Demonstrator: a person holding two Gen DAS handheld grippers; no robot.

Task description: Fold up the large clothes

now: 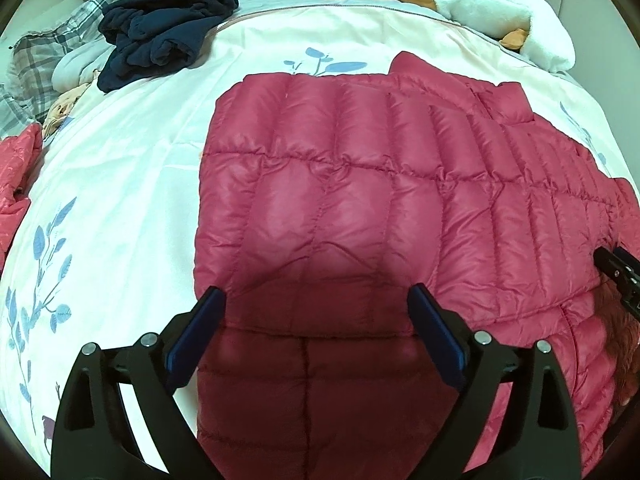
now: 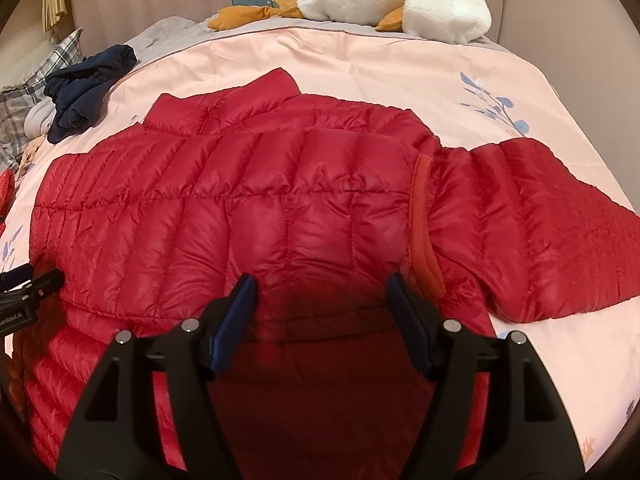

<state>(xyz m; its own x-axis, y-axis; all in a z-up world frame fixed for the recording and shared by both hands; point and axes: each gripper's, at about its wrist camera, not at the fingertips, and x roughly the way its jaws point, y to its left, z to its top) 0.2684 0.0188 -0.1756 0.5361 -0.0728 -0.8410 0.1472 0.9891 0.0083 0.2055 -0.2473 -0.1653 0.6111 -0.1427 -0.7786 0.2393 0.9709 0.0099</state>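
Left wrist view: the left gripper was spread wide, grasping nothing, above the red quilted down jacket lying flat mid-bed on the pale floral duvet.

Right wrist view: the right gripper was likewise released over the jacket, one sleeve extending toward the duvet's right edge.

one red jacket, two tongs
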